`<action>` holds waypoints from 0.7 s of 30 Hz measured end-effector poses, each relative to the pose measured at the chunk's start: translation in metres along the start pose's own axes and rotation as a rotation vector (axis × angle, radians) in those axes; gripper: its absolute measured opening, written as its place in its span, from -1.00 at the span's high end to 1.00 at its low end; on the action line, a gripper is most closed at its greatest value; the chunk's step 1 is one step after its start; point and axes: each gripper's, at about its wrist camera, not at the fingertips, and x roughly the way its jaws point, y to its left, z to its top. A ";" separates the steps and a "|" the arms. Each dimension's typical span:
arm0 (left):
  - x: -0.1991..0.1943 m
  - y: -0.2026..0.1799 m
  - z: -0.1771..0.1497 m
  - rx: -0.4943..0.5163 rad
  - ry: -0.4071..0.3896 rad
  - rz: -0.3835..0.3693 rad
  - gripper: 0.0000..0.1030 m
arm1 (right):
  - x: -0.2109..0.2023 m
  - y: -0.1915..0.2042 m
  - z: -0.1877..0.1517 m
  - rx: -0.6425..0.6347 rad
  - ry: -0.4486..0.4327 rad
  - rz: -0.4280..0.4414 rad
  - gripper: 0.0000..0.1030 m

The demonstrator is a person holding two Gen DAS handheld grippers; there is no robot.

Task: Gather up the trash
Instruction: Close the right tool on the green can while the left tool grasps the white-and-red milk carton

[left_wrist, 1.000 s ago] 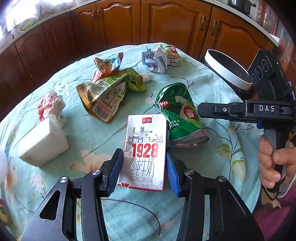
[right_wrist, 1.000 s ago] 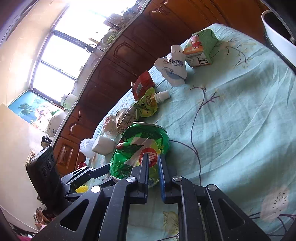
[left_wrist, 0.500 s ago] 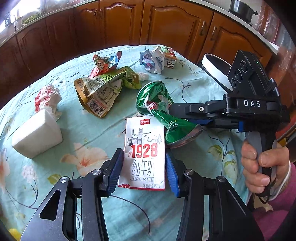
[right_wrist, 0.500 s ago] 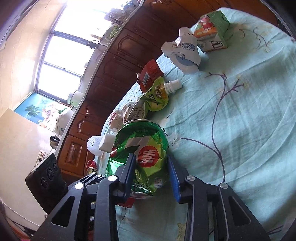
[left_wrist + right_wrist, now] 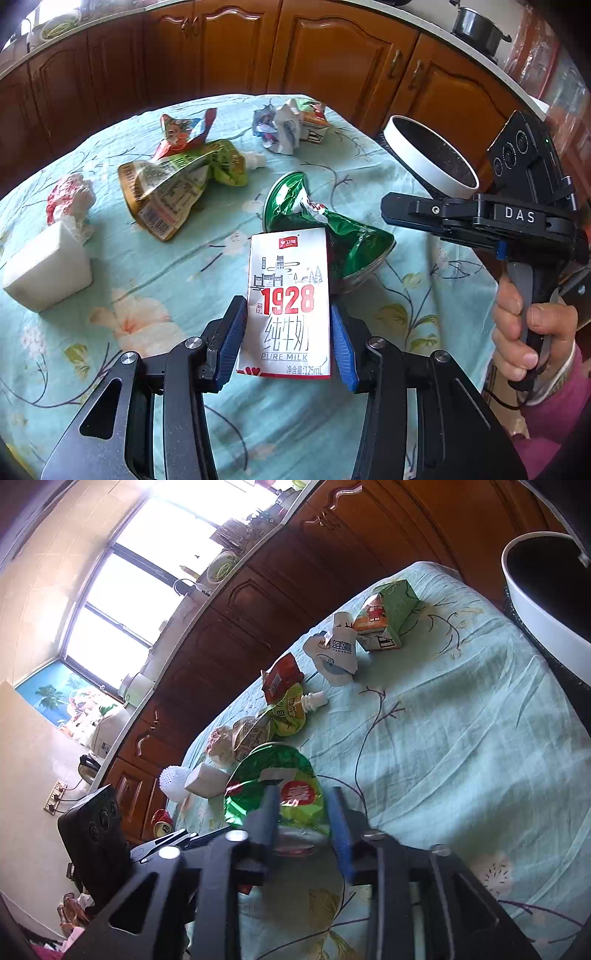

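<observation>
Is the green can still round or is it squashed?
Squashed. The green can is crumpled and pinched in its middle, with only its ends flaring wide, as it lies on the tablecloth.

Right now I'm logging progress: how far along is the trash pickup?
Early. The bin shows no trash inside. The left gripper grips the milk carton; the right gripper straddles the crushed green can. Left on the table: snack wrappers, crumpled cartons, white block.

left tool (image 5: 288,343) clamped, right tool (image 5: 301,819) — jaws parted
</observation>
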 end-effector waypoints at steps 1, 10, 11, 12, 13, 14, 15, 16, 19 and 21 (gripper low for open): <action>0.002 -0.006 0.001 0.011 0.001 -0.005 0.16 | -0.003 0.001 -0.002 -0.012 -0.011 -0.003 -0.13; 0.009 -0.029 0.005 0.041 -0.002 -0.024 0.16 | -0.004 0.039 0.005 -0.261 -0.061 -0.171 -0.13; 0.010 -0.029 0.005 0.041 -0.001 -0.022 0.16 | -0.004 0.042 0.008 -0.287 -0.068 -0.182 -0.13; 0.010 -0.028 0.005 0.038 0.002 -0.025 0.16 | -0.004 0.042 0.011 -0.299 -0.070 -0.189 -0.13; 0.011 -0.026 0.004 0.032 0.006 -0.026 0.16 | -0.005 0.040 0.015 -0.302 -0.072 -0.195 -0.13; 0.011 -0.024 0.003 0.028 0.007 -0.026 0.16 | -0.006 0.037 0.018 -0.303 -0.076 -0.199 -0.12; 0.011 -0.022 0.003 0.023 0.006 -0.028 0.16 | -0.007 0.034 0.022 -0.300 -0.077 -0.201 -0.13; 0.010 -0.020 0.002 0.017 0.006 -0.030 0.16 | -0.008 0.030 0.026 -0.296 -0.076 -0.201 -0.12; 0.008 -0.011 0.001 -0.009 0.005 -0.039 0.16 | -0.008 0.018 0.032 -0.274 -0.047 -0.203 -0.13; 0.005 -0.007 -0.001 -0.022 0.000 -0.036 0.16 | -0.007 0.014 0.029 -0.283 -0.032 -0.185 -0.13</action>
